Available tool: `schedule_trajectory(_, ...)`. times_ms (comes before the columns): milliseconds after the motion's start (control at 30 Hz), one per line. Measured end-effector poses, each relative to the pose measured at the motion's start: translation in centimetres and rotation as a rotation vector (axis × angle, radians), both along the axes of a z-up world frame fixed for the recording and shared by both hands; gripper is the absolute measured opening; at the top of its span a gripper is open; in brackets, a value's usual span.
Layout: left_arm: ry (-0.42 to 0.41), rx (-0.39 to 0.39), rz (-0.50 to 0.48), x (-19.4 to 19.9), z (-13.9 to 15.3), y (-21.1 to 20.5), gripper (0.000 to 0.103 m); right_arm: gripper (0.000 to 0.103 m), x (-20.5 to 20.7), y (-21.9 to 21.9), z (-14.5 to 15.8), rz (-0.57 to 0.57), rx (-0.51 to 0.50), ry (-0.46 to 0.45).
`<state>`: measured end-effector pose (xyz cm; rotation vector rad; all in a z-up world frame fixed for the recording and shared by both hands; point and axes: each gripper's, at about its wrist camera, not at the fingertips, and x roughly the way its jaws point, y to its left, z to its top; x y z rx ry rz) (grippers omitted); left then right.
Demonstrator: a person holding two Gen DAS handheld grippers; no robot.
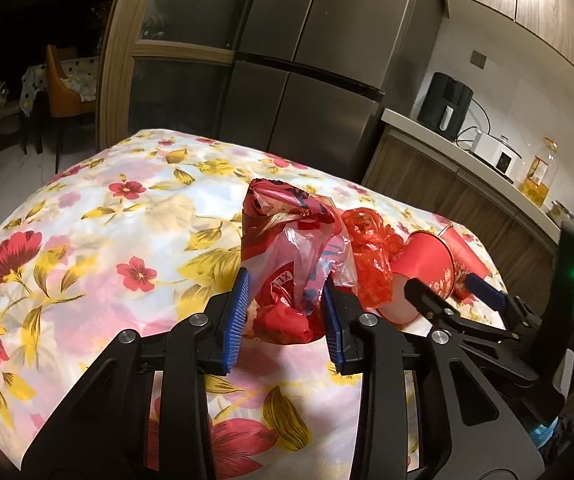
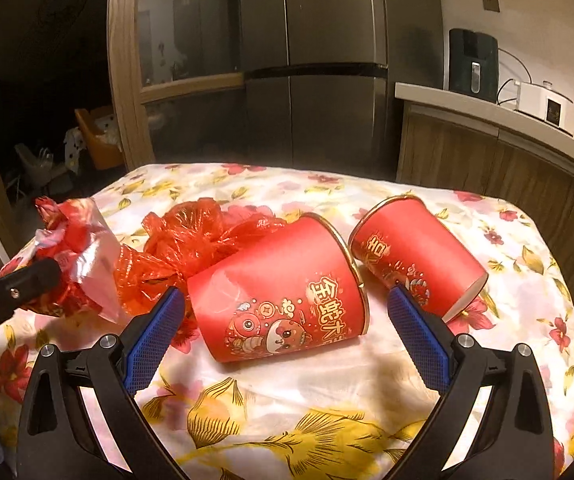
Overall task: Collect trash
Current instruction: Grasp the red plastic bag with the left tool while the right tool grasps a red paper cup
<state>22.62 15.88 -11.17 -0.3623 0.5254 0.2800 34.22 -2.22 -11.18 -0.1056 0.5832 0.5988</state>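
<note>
Two red paper cups and two bundles of plastic wrapping lie as trash on a flower-print tablecloth.

The left gripper [image 1: 285, 312] is clamped on a crumpled red-and-clear plastic bag [image 1: 287, 248]; its print is creased and only "XT"-like letters show. Beside it lies a red cellophane wad [image 2: 195, 244], touching the nearer cup [image 2: 283, 292], which bears gold Chinese characters and cartoon figures, partly turned away. The farther cup [image 2: 415, 248] shows cut-off characters. The right gripper [image 2: 283, 332] has its fingers wide apart either side of the nearer cup, not touching. The tablecloth [image 2: 287, 392] covers the table; a fridge [image 2: 327, 60] stands behind.
</note>
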Motion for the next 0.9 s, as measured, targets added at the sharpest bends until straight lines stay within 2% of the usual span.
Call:
schedule_trajectory(100, -0.005, 0.002, -0.002, -0.1, 0.1, 0.0, 0.033, 0.096, 0.1, 0.2, -0.2, 0.008, -0.008, 0.008)
schedule_trajectory(300, -0.007, 0.003, -0.006, -0.1, 0.2, 0.0, 0.033, 0.084, 0.0, 0.3, -0.3, 0.022, -0.015, 0.015)
schedule_trajectory(333, -0.007, 0.004, -0.005, -0.1, 0.2, 0.0, 0.033, 0.080, 0.0, 0.3, -0.3, 0.025, -0.013, 0.014)
schedule_trajectory(367, -0.007, 0.004, -0.005, -0.1, 0.2, 0.0, 0.033, 0.062, 0.1, 0.3, -0.3, 0.030, -0.014, 0.017)
schedule_trajectory(400, -0.008, 0.003, -0.006, -0.1, 0.2, 0.0, 0.033, 0.056, 0.2, 0.4, -0.4, 0.023, -0.026, 0.024)
schedule_trajectory(467, -0.008, 0.002, -0.006, -0.2, 0.3, 0.0, 0.033, 0.056, 0.4, 0.2, -0.6, 0.025, -0.022, 0.036)
schedule_trajectory(733, -0.013, 0.001, -0.007, -0.4, 0.6, -0.2, 0.033, 0.039, 0.1, -0.5, -0.3, 0.033, 0.005, 0.039)
schedule_trajectory(833, -0.015, 0.001, -0.011, -0.6, 0.6, -0.3, 0.033, 0.032, 0.0, -0.7, -0.2, 0.034, 0.007, 0.040)
schedule_trajectory(900, -0.018, -0.002, -0.012, -0.7, 0.7, -0.4, 0.033, 0.022, -0.2, -1.0, -0.1, 0.030, 0.012, 0.037)
